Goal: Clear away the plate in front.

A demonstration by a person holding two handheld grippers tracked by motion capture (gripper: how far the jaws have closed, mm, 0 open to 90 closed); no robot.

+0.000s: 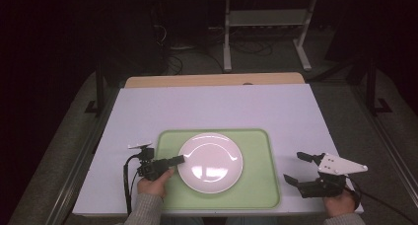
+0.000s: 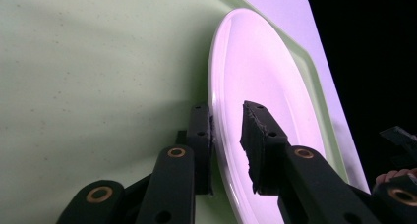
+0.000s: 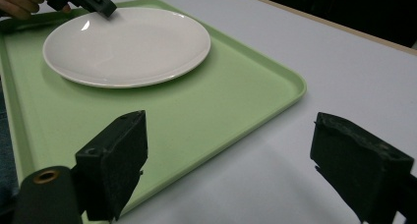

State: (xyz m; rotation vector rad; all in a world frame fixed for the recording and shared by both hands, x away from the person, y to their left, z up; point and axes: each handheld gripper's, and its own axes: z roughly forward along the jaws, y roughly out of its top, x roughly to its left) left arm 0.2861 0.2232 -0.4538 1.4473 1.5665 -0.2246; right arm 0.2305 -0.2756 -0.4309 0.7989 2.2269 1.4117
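Observation:
A white round plate (image 1: 210, 162) (image 2: 260, 67) (image 3: 128, 44) lies on a light green tray (image 1: 256, 136) (image 2: 98, 86) (image 3: 236, 91). My left gripper (image 1: 180, 159) (image 2: 225, 108) reaches in from the left and straddles the plate's left rim. One jaw sits under the rim against it; the other hovers over the plate's face with a small gap, so the jaws stand open. My right gripper (image 1: 293, 166) (image 3: 231, 121) rests to the right of the tray with its jaws spread wide and nothing between them. The left gripper's tip (image 3: 105, 9) appears at the plate's far edge in the right gripper view.
The tray lies at the near middle of a white-topped table (image 1: 212, 106) with a wooden strip along its far edge. A person's hands and sleeves come in at the bottom. Metal frame legs and cables stand on the dark floor beyond the table.

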